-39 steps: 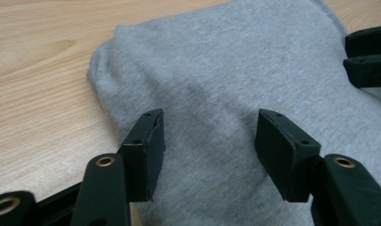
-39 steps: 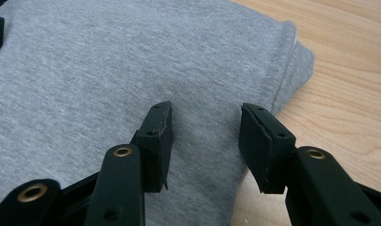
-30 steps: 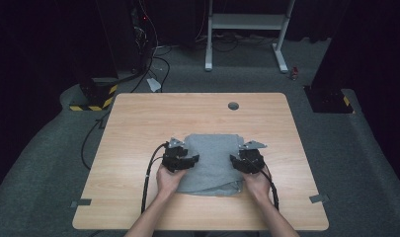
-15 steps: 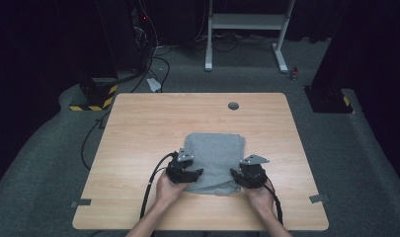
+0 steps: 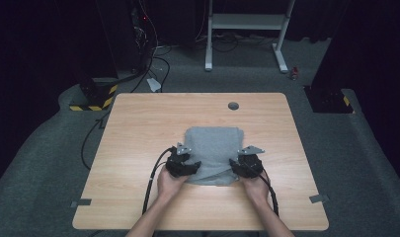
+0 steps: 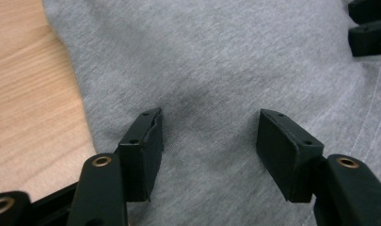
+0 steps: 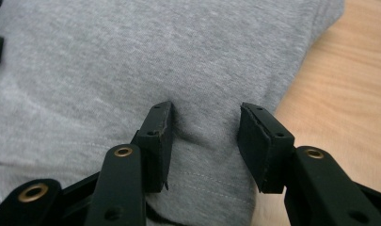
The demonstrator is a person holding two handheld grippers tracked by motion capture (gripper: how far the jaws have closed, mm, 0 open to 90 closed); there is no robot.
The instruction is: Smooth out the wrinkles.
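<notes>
both hands have come back toward the near edge since a second ago, and the grey cloth [image 5: 211, 154] now shows more of its far part bare, where before the grippers sat across its middle. here we are: the left gripper [image 5: 186, 167] sits on the cloth's near left corner, the right gripper [image 5: 239, 166] on its near right corner, one hand behind each, cables trailing off toward the person.

the cloth lies flat-ish on the wooden table [image 5: 138, 123], a bit nearer the person than the centre, its near edge rumpled between the two grippers.

look along the left gripper [image 6: 209, 134] from its own view: jaws spread, tips down on the grey fabric [image 6: 216, 61], a slight dark dimple in the knit between them, nothing pinched. the table [image 6: 28, 94] shows off to one side, and the other gripper's jaw tips peek in at the top corner.

the right gripper [image 7: 206, 129] view tells the same story: jaws apart, resting on the cloth [image 7: 131, 56] right by its edge, a stitched hem running under them, bare table [image 7: 348, 84] just beside.
</notes>
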